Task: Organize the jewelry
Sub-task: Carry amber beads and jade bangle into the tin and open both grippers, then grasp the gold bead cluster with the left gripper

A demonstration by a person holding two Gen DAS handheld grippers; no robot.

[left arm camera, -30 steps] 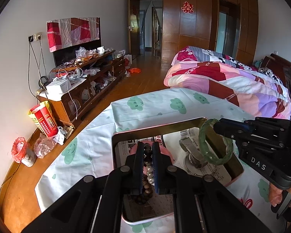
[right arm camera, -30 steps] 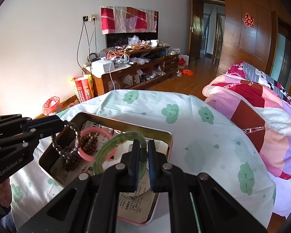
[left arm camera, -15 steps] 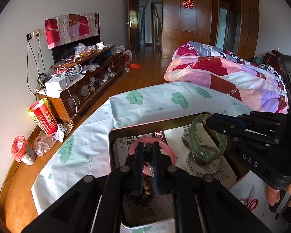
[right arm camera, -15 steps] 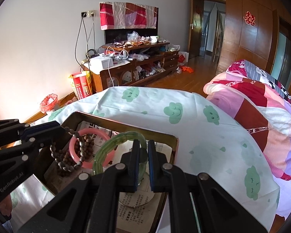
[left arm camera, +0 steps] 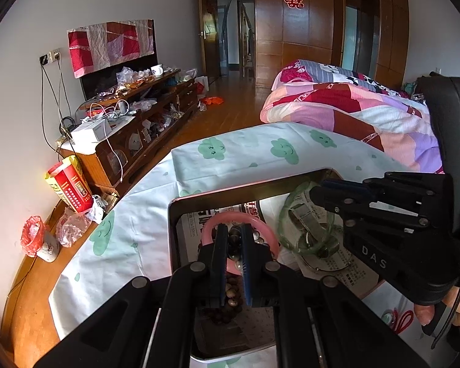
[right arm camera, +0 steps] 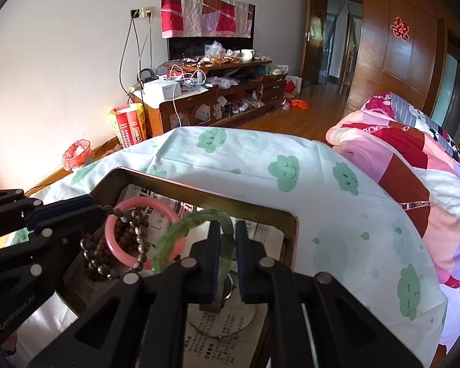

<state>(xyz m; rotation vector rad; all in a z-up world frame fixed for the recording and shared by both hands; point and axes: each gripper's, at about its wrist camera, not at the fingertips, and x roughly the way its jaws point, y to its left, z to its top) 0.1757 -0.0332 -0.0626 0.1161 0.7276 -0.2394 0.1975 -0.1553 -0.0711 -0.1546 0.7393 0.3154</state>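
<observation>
A metal box lined with newspaper sits on the cloud-print cloth. My left gripper is shut on a brown bead bracelet, which hangs down into the box over a pink bangle. My right gripper is shut on a green jade bangle, held low inside the box above a thin metal ring and a clasp.
The cloud-print cloth covers the bed around the box. A folded quilt lies to the right. A cluttered TV cabinet and a wooden floor lie beyond to the left.
Both grippers have come lower into the box with their pieces. The beads now hang over the pink bangle and the green bangle is nearer the box floor.
</observation>
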